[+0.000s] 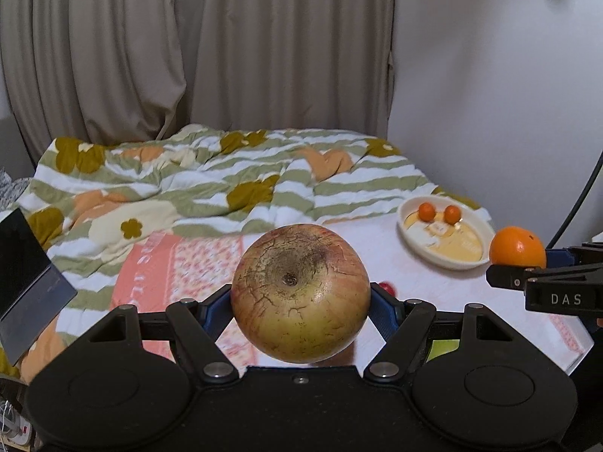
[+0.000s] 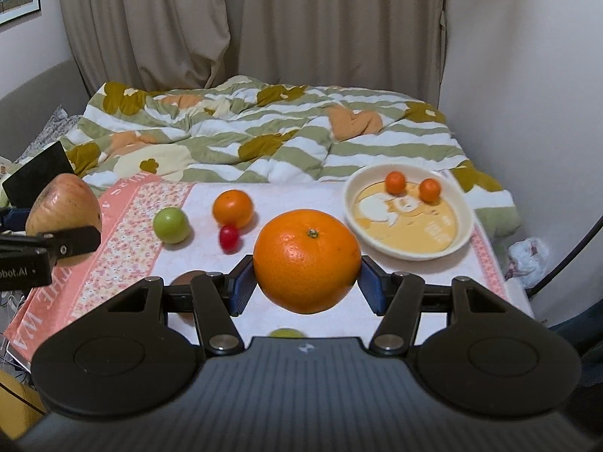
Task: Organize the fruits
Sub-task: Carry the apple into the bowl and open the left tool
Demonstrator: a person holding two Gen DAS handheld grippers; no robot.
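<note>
Jaws on both tools are clenched on fruit: the left gripper [image 1: 300, 295] is closed on a russeted apple [image 1: 299, 293] at the lower centre of the left wrist view, the blue pads pressed against its two sides, stem hollow turned toward the camera. The right gripper [image 2: 306, 277] is likewise closed on a large orange [image 2: 307, 260], seen at the centre of the right wrist view with its stem end up. Each fruit is held across its widest part — a grip that is judged to keep a round, smooth body from rolling out.

Both fruits are held clear of the cloth [image 2: 301, 196] rather than resting on it. At the upper right of the cloth sits a shallow cream dish [image 2: 352, 203], in which two small oranges [image 2: 395, 182] are lying near the far rim; it is taken to be the collecting place, and the rest of its floor is bare. Left of centre, a mid-sized orange [image 2: 232, 208], a green fruit [image 2: 170, 225] and a small red fruit [image 2: 228, 238] are lying loose on the cloth; the red one is touching the mid-sized orange. These are judged not yet sorted.

The apple is also seen at the left edge of the right wrist view — the two tools are carried side by side, well apart
</note>
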